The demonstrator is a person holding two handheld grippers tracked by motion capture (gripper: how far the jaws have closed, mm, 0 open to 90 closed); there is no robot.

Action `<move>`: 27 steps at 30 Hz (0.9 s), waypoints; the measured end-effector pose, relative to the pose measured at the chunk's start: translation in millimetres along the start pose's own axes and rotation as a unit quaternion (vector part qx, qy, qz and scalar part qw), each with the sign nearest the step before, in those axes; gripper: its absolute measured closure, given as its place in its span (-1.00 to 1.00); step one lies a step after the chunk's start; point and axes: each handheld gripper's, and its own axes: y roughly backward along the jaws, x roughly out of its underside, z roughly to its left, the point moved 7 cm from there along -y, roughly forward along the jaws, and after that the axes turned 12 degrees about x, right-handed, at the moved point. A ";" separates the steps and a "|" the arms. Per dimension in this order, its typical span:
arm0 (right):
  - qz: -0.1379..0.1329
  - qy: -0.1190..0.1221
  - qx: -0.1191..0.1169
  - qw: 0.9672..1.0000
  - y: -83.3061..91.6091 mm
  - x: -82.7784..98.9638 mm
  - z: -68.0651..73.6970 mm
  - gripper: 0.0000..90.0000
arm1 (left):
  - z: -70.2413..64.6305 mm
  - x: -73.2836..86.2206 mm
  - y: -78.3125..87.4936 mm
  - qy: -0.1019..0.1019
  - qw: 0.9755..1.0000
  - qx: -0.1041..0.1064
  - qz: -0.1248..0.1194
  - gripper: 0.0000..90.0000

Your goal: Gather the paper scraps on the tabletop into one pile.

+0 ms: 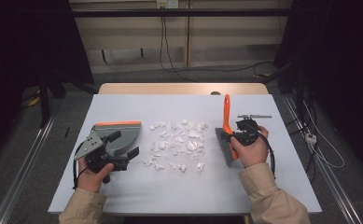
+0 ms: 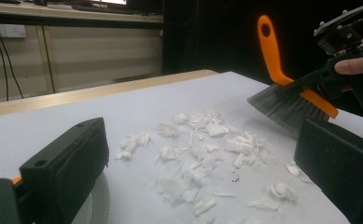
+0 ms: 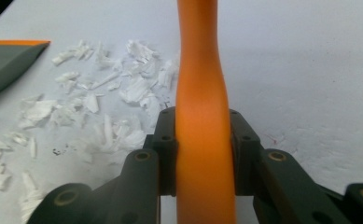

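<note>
— What is the right hand doing?

— It is gripping the right gripper (image 1: 242,133) at the right of the white table top (image 1: 137,191), forearm in a tan sleeve coming up from the bottom edge, fingers wrapped round the gripper's body. The jaws are clamping the orange plastic handle of a hand brush (image 3: 202,116) from both sides — pads pressing flat against it in the right gripper view. The handle is pointing away from the person, its tip raised, and the grey bristles are hanging just right of the heap.

— And the heap?

— A scatter of torn white paper scraps (image 1: 178,143) is lying in the middle of the table, between the two hands.

— The left hand?

— It is holding the left gripper (image 1: 125,151) at the left, palm under its body, the jaws pointing towards the scraps. The grey plastic dustpan with an orange edge (image 1: 118,133) is sitting at that gripper, its orange edge on the far side; whether the jaws are pinching it I cannot tell. In the left gripper view the two black jaws are standing wide apart, with the scraps and the brush (image 2: 289,100) showing between them.
</note>
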 end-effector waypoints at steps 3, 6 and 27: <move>-0.005 0.009 0.008 1.000 -6.4 -0.5 2.6 0.57 | 0.7 0.7 0.1 0.003 1.000 -0.003 0.001 -0.94; -0.006 0.009 0.016 1.000 -11.5 -1.0 3.3 0.57 | 1.7 1.2 0.6 0.002 1.000 -0.005 0.003 -0.94; -0.045 0.054 0.004 0.998 -15.5 -0.3 10.7 0.25 | 2.3 1.9 1.2 0.001 1.000 -0.007 0.003 -0.93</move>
